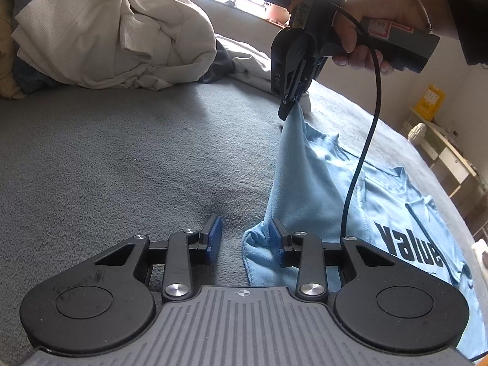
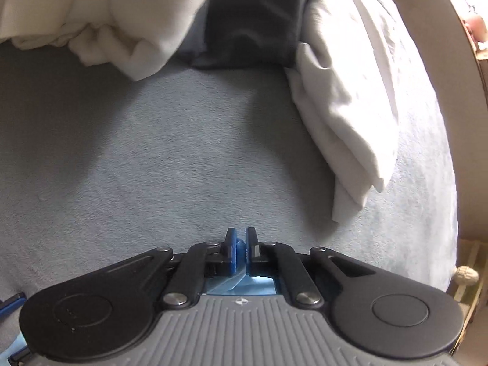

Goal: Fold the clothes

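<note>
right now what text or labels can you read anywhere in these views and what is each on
"Value", seen upside down, in black letters on the light blue shirt.
"DAS", running down the black body of the right gripper.
Red-printed sticker on that gripper's handle: too blurred to read.
Yellow box on the far shelf: markings too small to read.
Right wrist view: no text.

Light blue printed T-shirt [image 1: 396, 213] spread on the grey fleece-covered bed [image 1: 137, 158], right of the left gripper [image 1: 245, 241]; one corner raised in the right gripper [image 1: 289, 106]. Crumpled cream garment heap [image 1: 116, 30] behind, at left.
</note>
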